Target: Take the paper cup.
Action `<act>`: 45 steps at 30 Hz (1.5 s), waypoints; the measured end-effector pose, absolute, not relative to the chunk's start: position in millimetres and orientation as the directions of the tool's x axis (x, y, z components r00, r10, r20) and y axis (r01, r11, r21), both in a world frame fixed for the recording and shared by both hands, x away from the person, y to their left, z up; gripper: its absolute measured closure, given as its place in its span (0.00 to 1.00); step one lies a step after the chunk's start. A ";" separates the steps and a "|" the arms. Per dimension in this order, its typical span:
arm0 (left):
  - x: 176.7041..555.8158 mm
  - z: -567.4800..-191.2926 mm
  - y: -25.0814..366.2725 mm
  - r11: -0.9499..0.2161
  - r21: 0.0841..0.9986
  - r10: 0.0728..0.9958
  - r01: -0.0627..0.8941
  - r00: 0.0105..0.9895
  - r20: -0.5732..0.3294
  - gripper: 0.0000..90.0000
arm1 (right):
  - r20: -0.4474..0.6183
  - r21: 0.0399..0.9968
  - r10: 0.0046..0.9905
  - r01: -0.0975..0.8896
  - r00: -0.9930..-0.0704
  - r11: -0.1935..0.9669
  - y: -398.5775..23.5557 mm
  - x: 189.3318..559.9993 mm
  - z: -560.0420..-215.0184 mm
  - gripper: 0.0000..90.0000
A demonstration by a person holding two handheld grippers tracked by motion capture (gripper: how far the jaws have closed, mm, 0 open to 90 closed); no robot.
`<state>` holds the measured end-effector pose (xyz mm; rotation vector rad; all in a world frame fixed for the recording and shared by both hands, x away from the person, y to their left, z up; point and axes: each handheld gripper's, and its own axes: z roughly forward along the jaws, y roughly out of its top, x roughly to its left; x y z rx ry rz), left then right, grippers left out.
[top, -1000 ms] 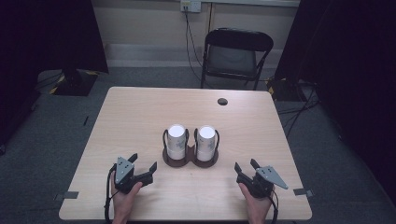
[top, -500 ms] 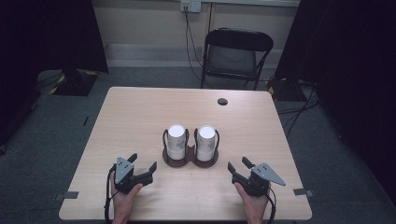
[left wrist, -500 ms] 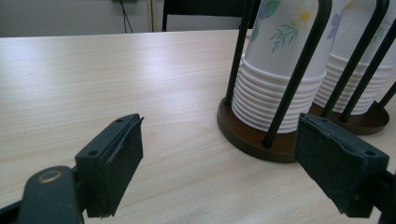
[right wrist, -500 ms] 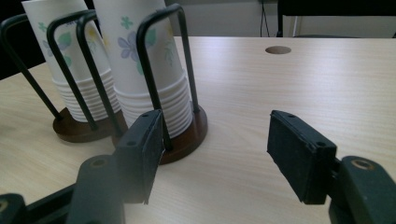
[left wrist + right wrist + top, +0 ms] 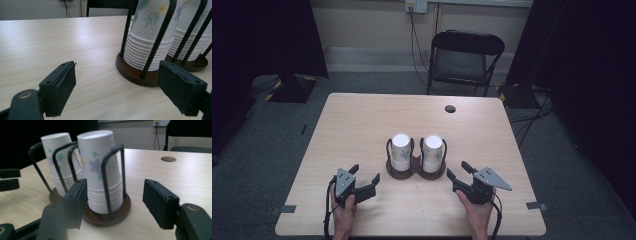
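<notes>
We observe the right gripper (image 5: 460,171) has edged toward the cup holder (image 5: 416,169) at frame centre on the surface (image 5: 362,125), suggesting an approach; left gripper (image 5: 364,174) unmoved, both fingers open, empty.

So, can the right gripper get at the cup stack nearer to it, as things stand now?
Probably yes. The right gripper is open and faces the right cup stack, with bare table between. But the holder's black wire bars surround the cups, so lifting from above seems needed.
</notes>
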<state>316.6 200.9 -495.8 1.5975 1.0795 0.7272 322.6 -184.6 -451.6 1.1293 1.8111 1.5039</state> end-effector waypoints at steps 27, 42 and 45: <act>315.3 -495.8 199.1 -0.082 0.959 0.907 0.273 0.419 -0.042 0.17 | 0.047 0.969 0.794 0.219 -0.606 0.110 -152.1 363.0 -407.1 0.35; 315.4 -495.9 199.4 -0.075 0.959 0.906 0.274 0.421 -0.049 0.18 | 0.032 0.960 0.781 0.236 -0.624 0.150 -136.9 392.8 -401.1 0.30; 315.3 -495.9 199.4 -0.076 0.959 0.906 0.273 0.421 -0.048 0.18 | 0.029 0.958 0.780 0.239 -0.626 0.157 -134.0 396.9 -400.9 0.30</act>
